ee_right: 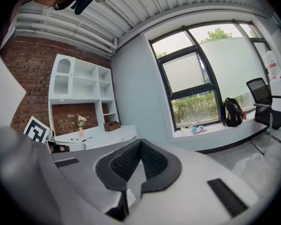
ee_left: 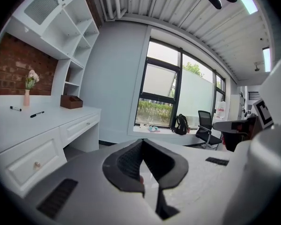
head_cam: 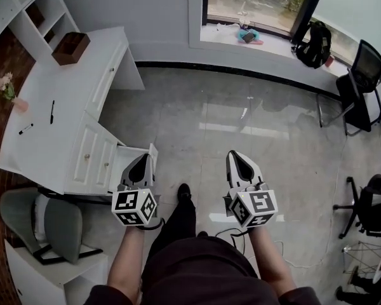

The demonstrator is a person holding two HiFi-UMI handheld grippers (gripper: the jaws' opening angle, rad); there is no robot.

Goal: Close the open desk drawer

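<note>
The white desk (head_cam: 57,116) stands at the left of the head view. One drawer (head_cam: 128,165) of its lower drawer block is pulled out over the floor. My left gripper (head_cam: 141,159) hovers over that drawer's outer end, shut with nothing between the jaws. Whether it touches the drawer is hidden by the gripper body. My right gripper (head_cam: 237,155) hangs over the bare floor to the right, shut and empty. In the left gripper view the left gripper (ee_left: 143,142) points past the desk (ee_left: 42,125) toward the window. In the right gripper view the right gripper (ee_right: 139,142) points the same way.
A grey chair (head_cam: 58,224) sits under the desk's near end. On the desk are a brown box (head_cam: 70,47), two pens and a flower vase (head_cam: 11,91). A backpack (head_cam: 314,43) and black office chairs (head_cam: 363,75) stand at the right. My foot (head_cam: 184,192) is between the grippers.
</note>
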